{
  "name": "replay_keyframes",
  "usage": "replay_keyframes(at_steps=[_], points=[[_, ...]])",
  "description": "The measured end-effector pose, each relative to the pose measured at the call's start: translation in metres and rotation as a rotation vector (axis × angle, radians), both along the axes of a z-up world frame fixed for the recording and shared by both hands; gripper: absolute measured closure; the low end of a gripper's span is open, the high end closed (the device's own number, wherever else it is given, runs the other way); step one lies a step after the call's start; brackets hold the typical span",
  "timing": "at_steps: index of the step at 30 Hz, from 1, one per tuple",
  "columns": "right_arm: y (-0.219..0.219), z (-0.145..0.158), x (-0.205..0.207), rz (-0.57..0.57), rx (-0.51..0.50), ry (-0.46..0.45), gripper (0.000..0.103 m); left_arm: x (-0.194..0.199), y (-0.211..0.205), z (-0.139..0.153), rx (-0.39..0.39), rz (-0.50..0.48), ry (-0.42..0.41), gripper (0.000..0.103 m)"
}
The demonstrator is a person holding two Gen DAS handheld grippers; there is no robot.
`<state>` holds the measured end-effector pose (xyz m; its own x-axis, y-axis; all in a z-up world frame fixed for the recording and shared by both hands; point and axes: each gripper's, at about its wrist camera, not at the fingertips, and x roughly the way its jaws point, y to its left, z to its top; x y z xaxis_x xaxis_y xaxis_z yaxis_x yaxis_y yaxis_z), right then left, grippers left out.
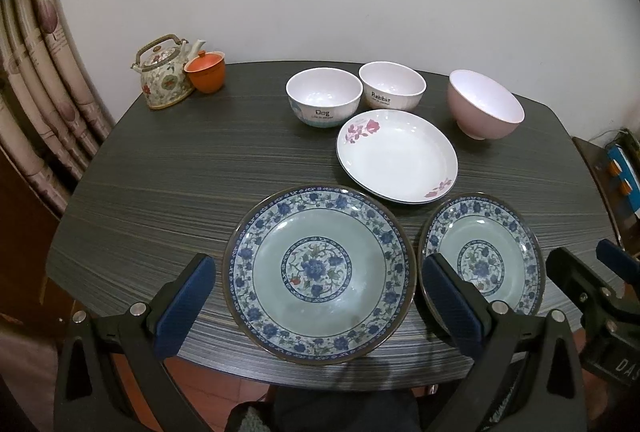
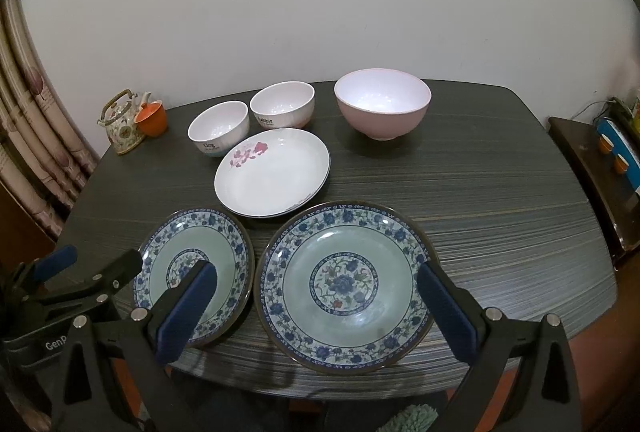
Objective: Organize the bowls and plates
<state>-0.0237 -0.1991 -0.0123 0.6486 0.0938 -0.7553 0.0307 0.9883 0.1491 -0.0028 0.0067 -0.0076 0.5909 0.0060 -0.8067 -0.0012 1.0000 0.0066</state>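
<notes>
**Two blue plates right under your grippers, nothing picked up yet**

Both of your grippers are spread wide and empty. The left gripper (image 1: 318, 306) hangs over the near edge of the tabletop (image 1: 160, 184) with the left blue floral plate (image 1: 318, 274) sitting dead between its fingers (image 1: 186, 306). The right gripper (image 2: 318, 306) frames the right blue floral plate (image 2: 346, 286) the same way.

Using the white plate with pink flowers (image 1: 396, 154) as the landmark: both blue plates lie just in front of it, toward you. The Dog bowl (image 1: 324, 96) and Rabbit bowl (image 1: 392, 84) are just behind it, and the pink bowl (image 1: 486, 104) is off to its right, apart.

My guess is stacking the blue pair comes first. Each plate is straight ahead of its own gripper, so either one could start.
</notes>
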Motion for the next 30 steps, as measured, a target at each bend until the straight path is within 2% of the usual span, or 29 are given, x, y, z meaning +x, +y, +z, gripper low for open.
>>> replay_keyframes(at_steps=[30], points=[[0.0029, -0.0028, -0.0025, 0.010, 0.003, 0.019, 0.001, -0.0025, 0.0043, -0.0033, 0.001, 0.011, 0.007, 0.001]])
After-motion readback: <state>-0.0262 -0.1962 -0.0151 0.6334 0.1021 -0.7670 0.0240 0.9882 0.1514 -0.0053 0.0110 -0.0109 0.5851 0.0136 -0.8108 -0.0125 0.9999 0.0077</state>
